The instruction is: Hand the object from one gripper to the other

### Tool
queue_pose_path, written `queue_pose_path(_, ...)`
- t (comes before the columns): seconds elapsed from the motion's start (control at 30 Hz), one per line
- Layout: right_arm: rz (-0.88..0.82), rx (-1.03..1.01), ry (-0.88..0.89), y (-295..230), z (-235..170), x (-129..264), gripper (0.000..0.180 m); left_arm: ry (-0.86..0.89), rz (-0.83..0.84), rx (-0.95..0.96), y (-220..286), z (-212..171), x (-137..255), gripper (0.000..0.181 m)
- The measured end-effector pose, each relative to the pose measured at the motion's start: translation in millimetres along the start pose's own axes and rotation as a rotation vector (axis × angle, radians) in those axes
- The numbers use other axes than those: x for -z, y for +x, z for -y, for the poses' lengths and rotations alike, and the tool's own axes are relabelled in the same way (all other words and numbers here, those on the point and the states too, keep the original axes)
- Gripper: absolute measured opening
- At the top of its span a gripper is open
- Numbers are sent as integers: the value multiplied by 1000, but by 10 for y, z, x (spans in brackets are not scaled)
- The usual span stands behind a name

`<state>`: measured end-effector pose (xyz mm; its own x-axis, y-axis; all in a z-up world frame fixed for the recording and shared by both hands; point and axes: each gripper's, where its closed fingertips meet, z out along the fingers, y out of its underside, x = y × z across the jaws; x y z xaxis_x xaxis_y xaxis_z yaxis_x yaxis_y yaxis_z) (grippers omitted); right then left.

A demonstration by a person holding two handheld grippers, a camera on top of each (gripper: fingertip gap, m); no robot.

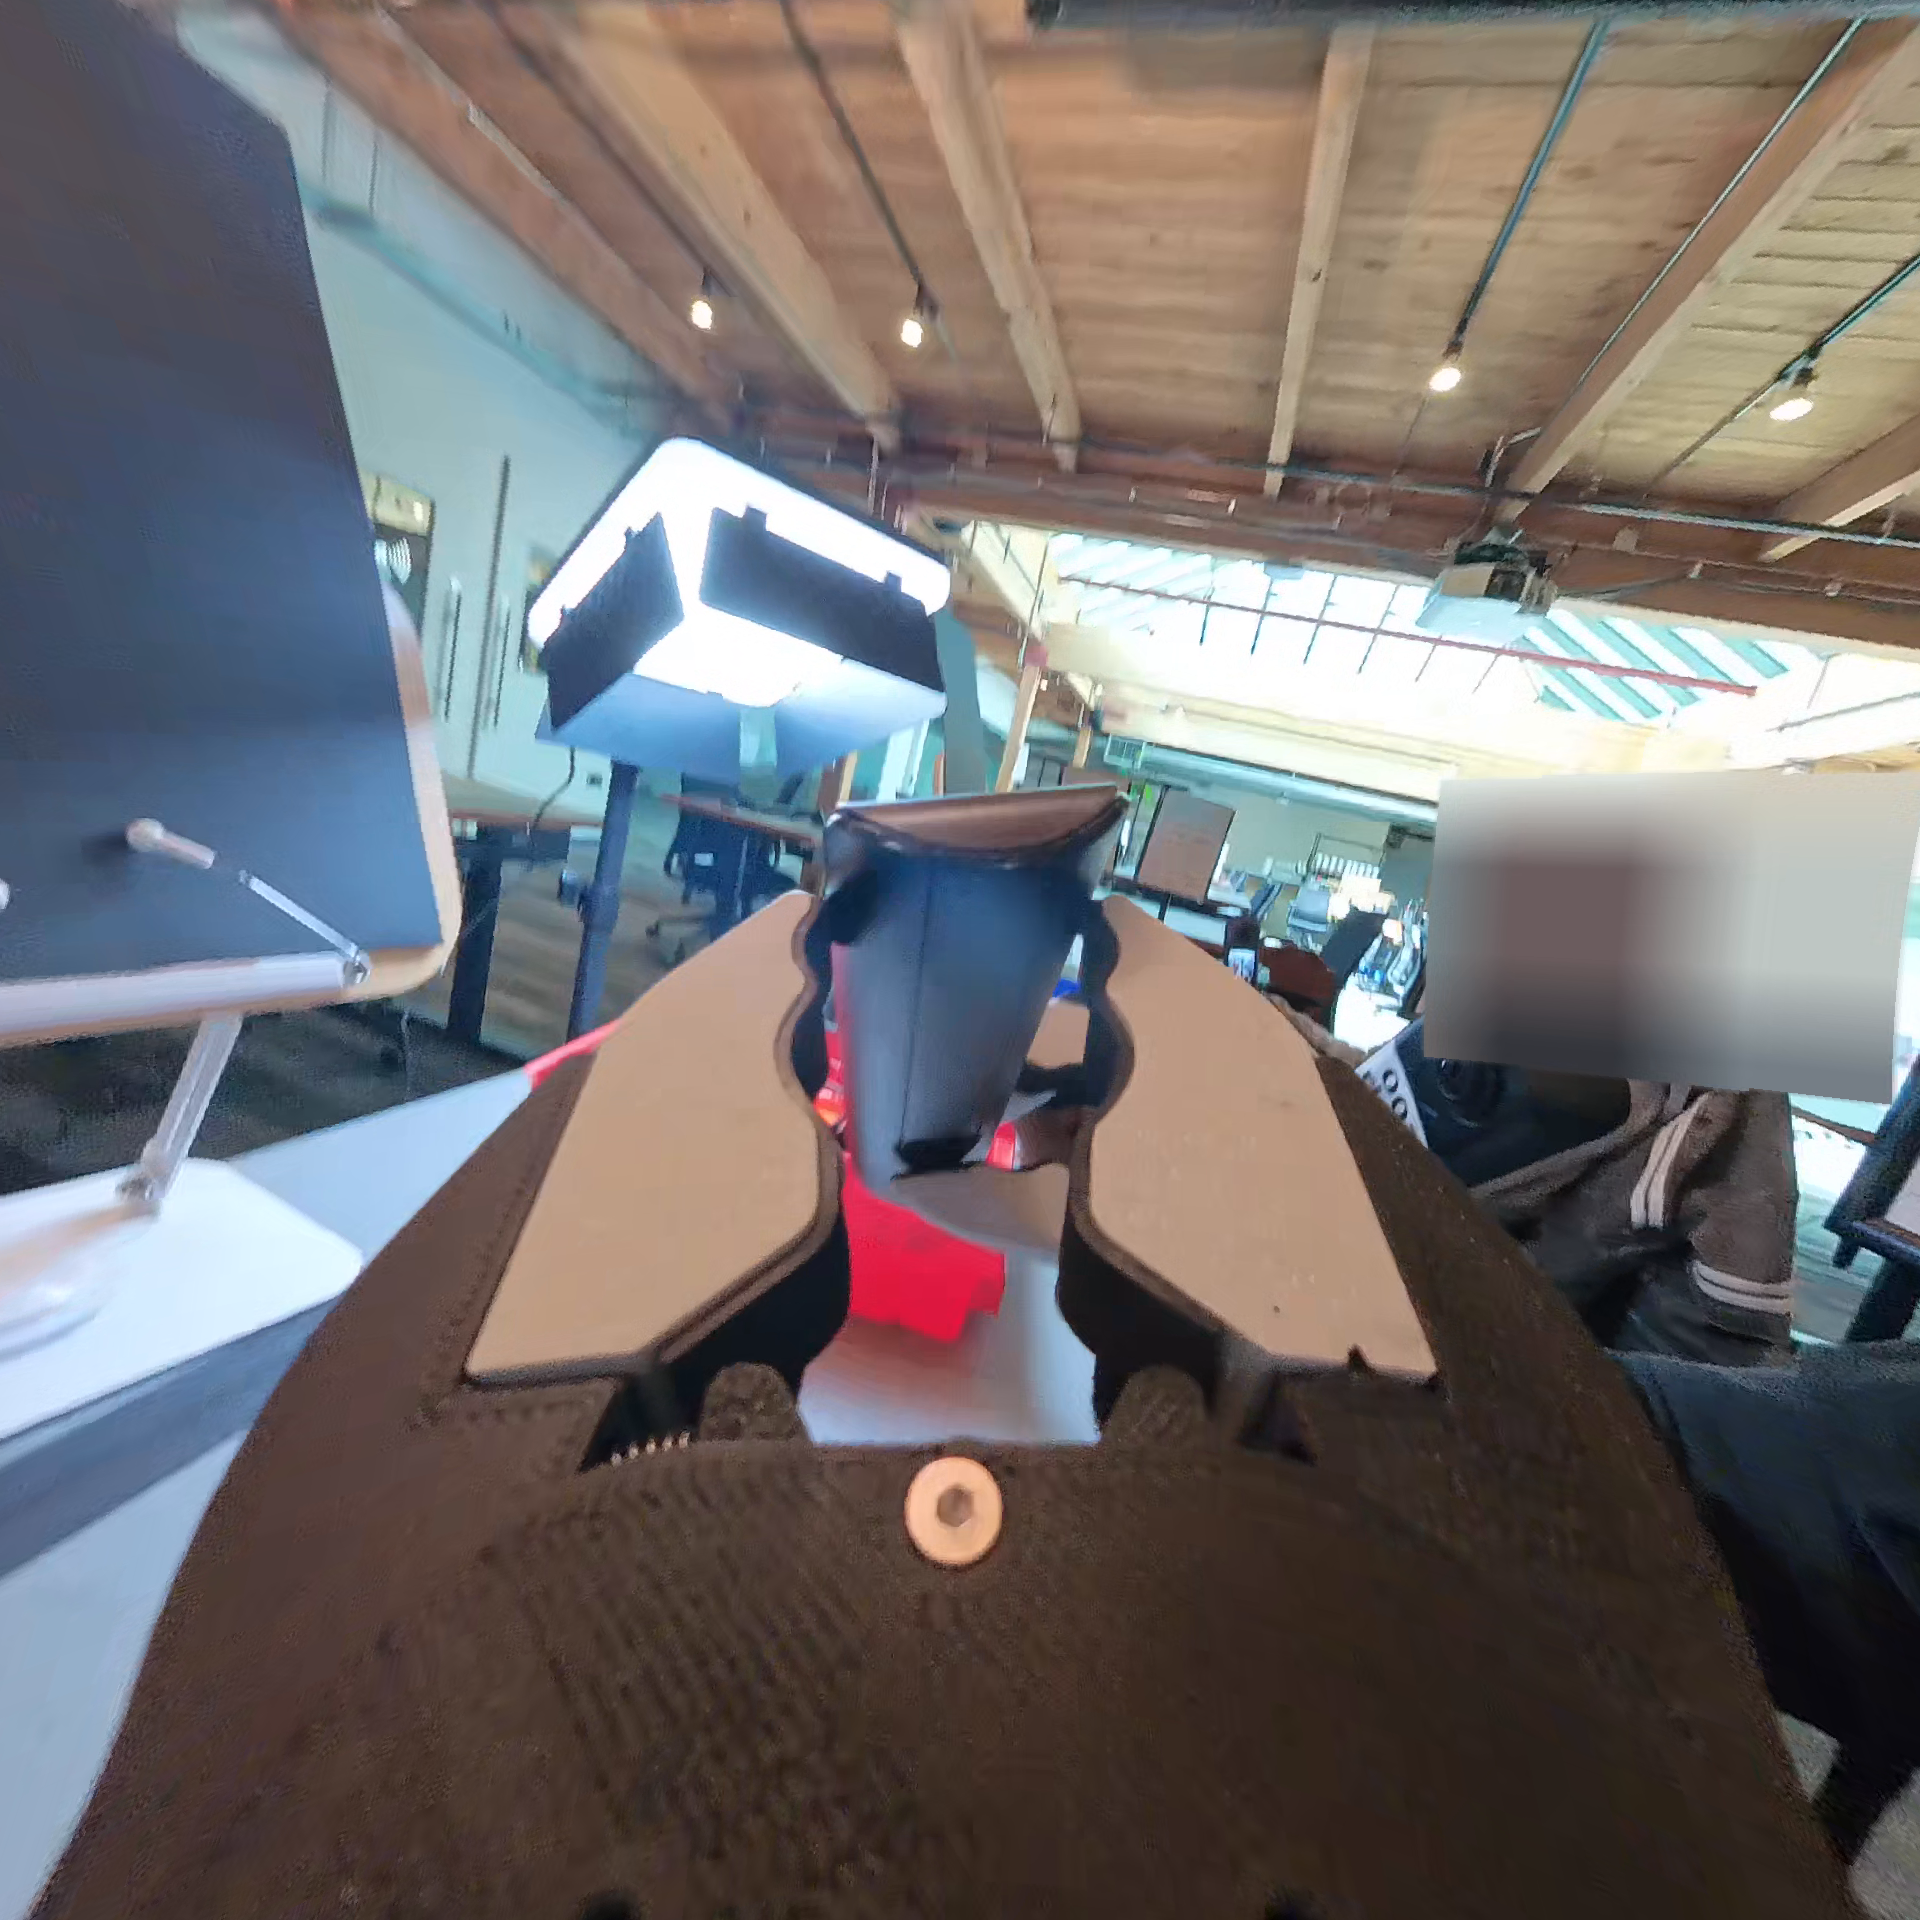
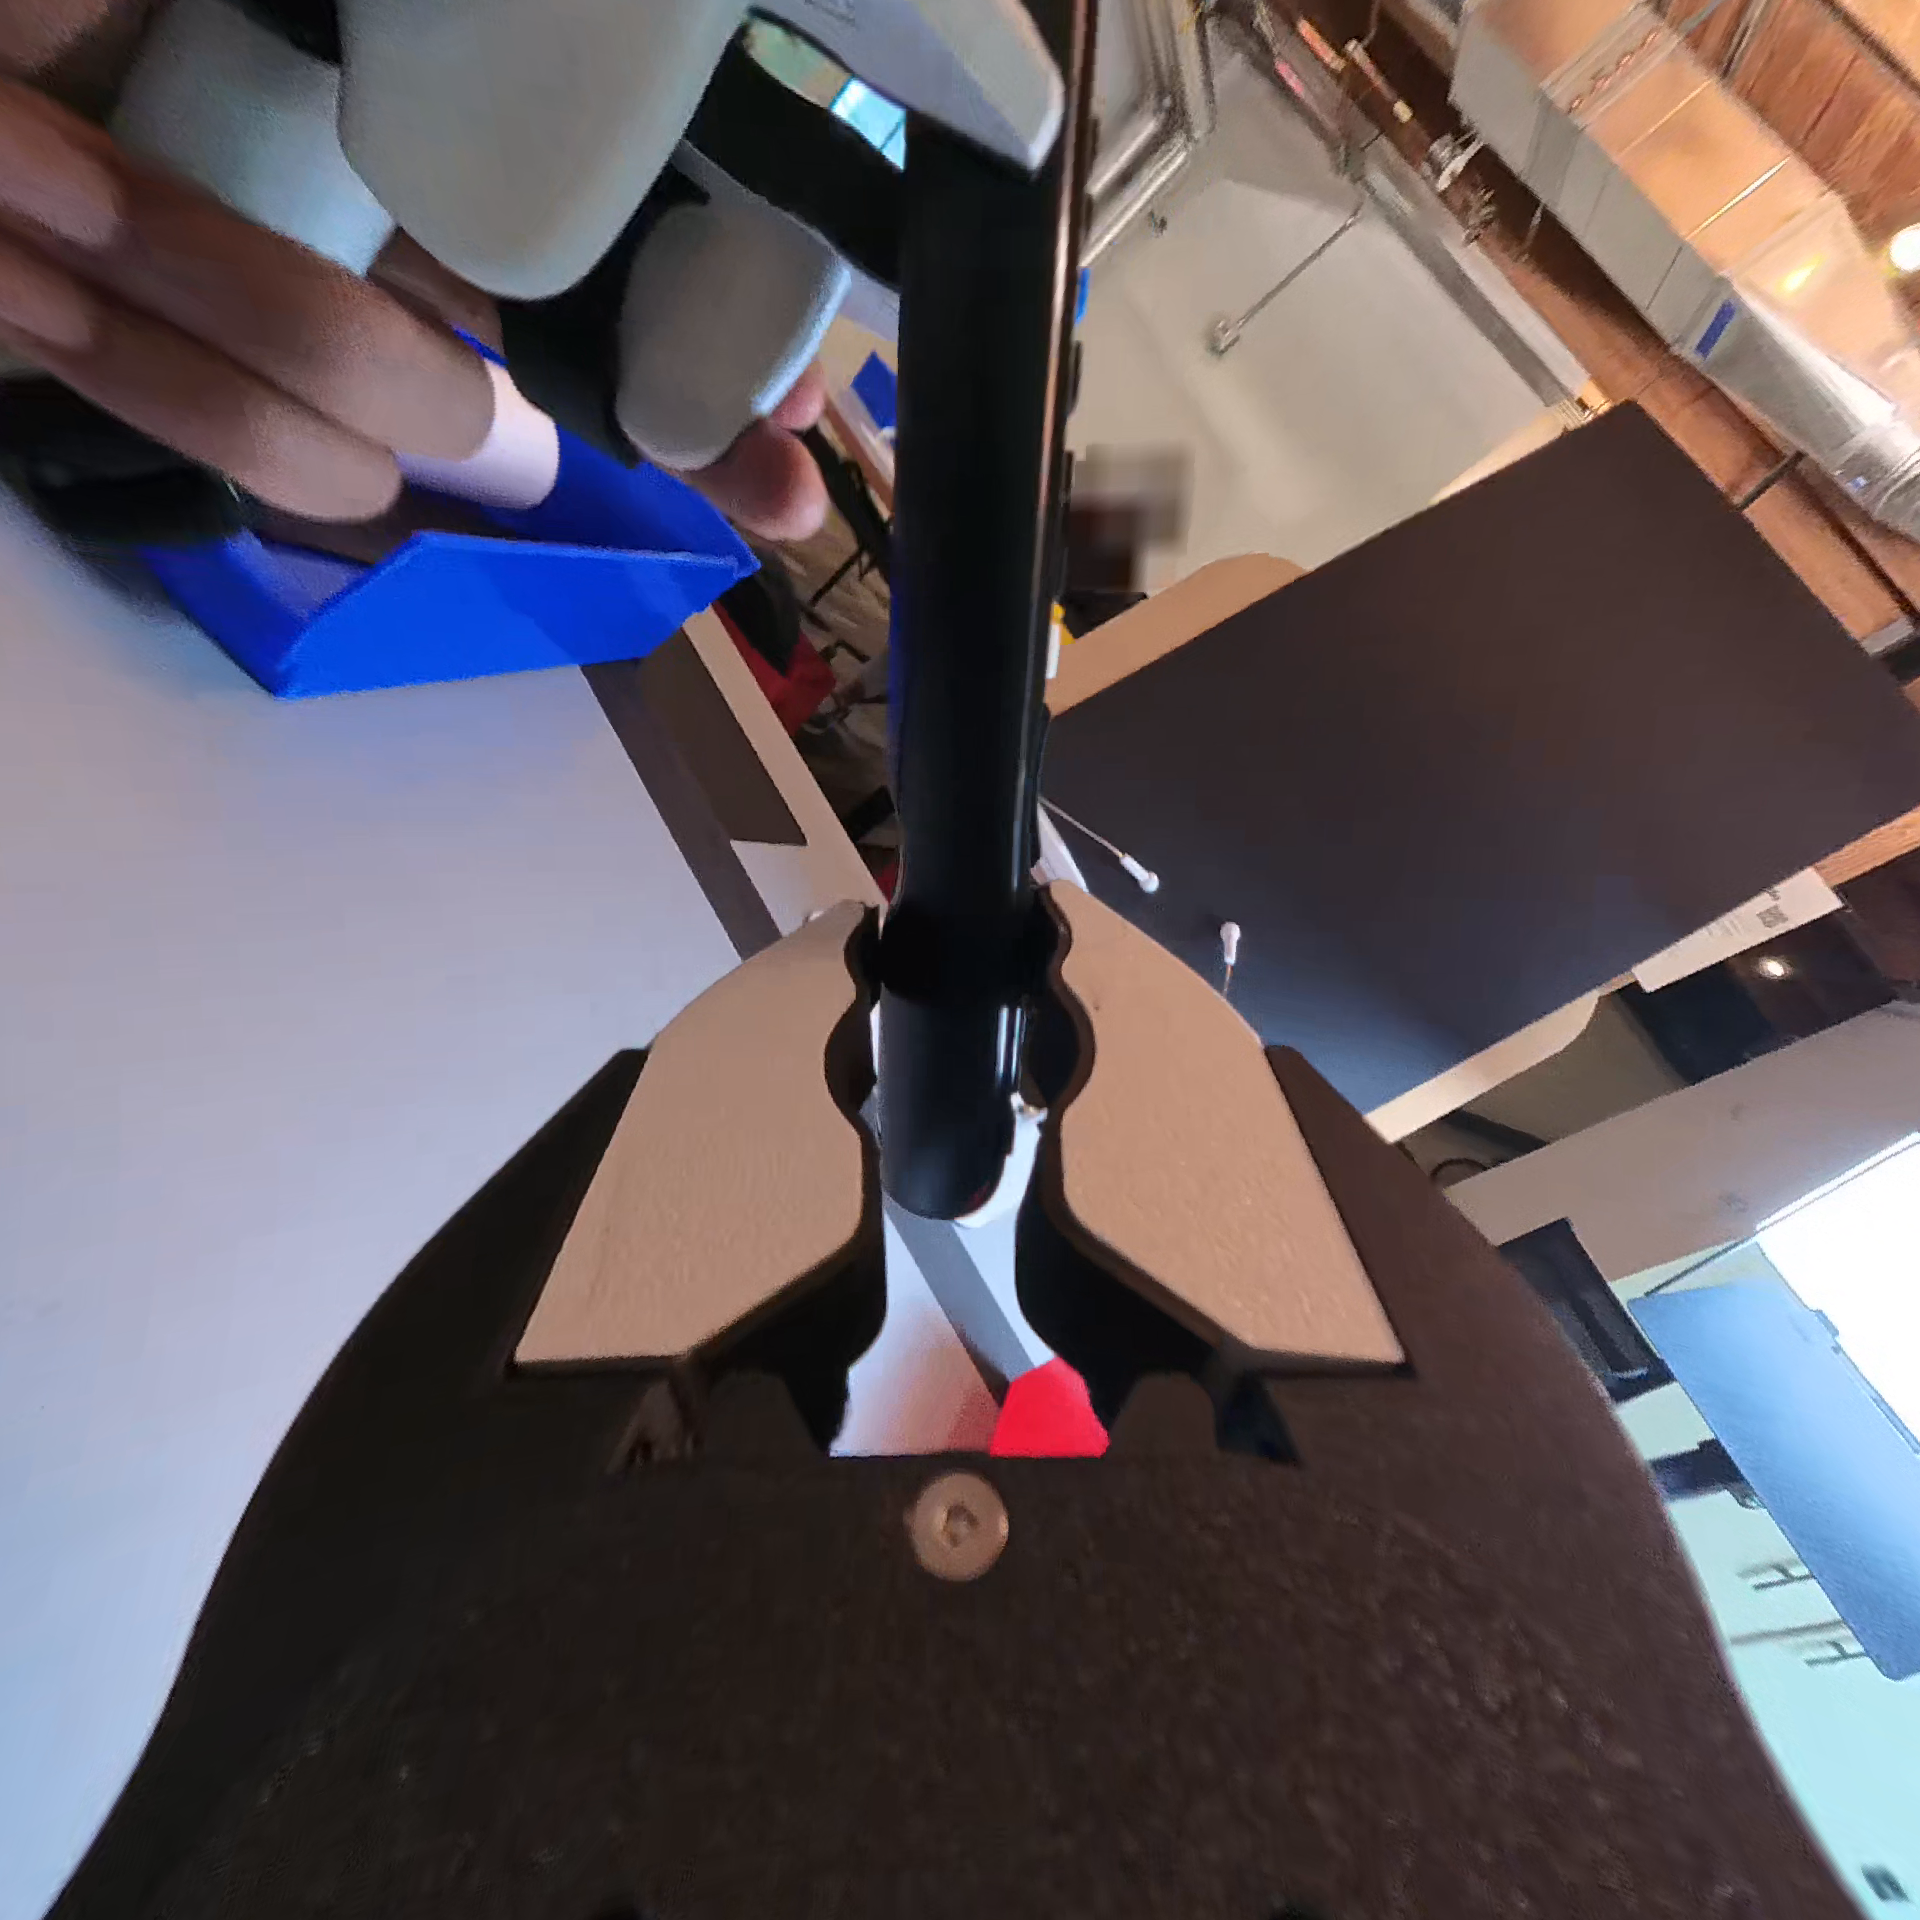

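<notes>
A long black object [image 2: 966, 665] spans both grippers above the white desk [image 2: 312, 935], clear of its edge, the right gripper [image 2: 958, 966] and upward-tilted left gripper [image 1: 951, 935] each clamping one end.

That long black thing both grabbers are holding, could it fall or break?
Maybe. The right gripper pinches the long glossy black object only at its fingertips, near the rounded end, so it could slip or swing. The left gripper is shut on the same object, so pulling apart too early might twist it. If dropped, it could land on the white table.
</notes>
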<state>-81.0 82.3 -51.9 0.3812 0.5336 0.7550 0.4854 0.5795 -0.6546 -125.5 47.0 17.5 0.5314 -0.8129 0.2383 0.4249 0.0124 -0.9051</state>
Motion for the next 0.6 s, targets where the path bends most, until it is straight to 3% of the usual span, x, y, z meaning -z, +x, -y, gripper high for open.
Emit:
queue_pose_path(0.17,55,59,-135,29,-250,16,25,-232,176,-256,-338,-91,161,55)
queue_pose_path(0.37,132,119,-231,-91,-440,1,24,-634,391,-985,-470,-282,329,56)
queue_pose_path(0.6,265,178,-242,-349,-464,24,24,-901,253,-1213,-445,-940,258,48)
